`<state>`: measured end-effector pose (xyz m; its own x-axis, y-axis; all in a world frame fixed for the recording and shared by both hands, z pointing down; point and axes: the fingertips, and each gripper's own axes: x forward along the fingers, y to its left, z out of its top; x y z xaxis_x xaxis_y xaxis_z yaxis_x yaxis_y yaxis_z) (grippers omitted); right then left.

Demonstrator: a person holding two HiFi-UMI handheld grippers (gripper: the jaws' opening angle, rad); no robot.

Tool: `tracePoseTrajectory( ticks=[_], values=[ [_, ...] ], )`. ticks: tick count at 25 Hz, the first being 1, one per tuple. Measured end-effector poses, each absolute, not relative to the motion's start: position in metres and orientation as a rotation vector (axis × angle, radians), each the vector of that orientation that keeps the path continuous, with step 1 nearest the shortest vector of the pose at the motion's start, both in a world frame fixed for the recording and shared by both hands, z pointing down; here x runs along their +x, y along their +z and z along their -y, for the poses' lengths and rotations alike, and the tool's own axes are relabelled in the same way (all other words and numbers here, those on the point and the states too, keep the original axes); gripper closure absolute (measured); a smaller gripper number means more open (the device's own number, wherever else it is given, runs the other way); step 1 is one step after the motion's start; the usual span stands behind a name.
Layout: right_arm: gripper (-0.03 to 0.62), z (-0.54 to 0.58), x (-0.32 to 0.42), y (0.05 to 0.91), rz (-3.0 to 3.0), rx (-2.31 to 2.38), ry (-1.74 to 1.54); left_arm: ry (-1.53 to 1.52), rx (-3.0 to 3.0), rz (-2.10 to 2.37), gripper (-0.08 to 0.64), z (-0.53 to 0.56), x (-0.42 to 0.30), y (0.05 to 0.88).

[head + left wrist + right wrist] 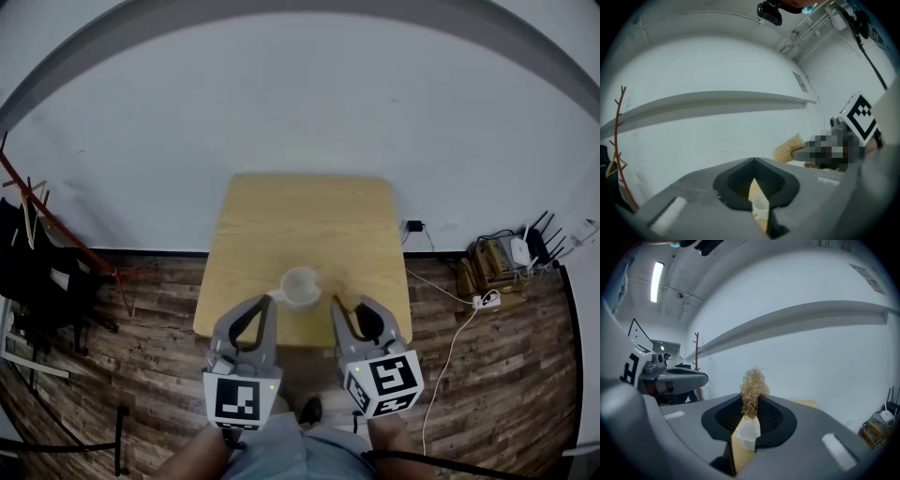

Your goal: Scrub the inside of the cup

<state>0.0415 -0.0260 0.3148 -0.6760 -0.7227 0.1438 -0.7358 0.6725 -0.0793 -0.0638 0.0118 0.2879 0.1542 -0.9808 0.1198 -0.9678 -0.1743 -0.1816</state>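
A white cup (300, 288) stands upright near the front edge of the wooden table (309, 211). Both grippers hover just in front of it, level and pointing toward it. My left gripper (263, 305) is shut with nothing between its jaws; in the left gripper view (753, 163) the cup (760, 209) shows through the slit below the tips. My right gripper (345, 307) is shut on a tan fibrous scrubber (752, 389), whose tuft sticks up past the tips (751, 404), with the cup (749, 434) just below. The same scrubber (790, 149) also appears in the left gripper view.
The table stands against a white wall, on a wood-plank floor (159, 309). A power strip with cables and a router (511, 258) lies on the floor at the right. A red rack (56, 234) and dark gear stand at the left.
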Motion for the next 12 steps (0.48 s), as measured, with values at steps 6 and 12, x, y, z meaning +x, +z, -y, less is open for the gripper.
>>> tracePoseTrajectory(
  ticks=[6, 12],
  values=[
    [0.515, 0.041, 0.023, 0.322, 2.754, 1.178, 0.202, -0.363, -2.345, -1.958, 0.538, 0.007, -0.086, 0.304],
    [0.515, 0.057, 0.005, 0.341, 2.705, 1.128, 0.266, -0.340, -2.454, -1.992, 0.538, 0.031, -0.102, 0.331]
  ],
)
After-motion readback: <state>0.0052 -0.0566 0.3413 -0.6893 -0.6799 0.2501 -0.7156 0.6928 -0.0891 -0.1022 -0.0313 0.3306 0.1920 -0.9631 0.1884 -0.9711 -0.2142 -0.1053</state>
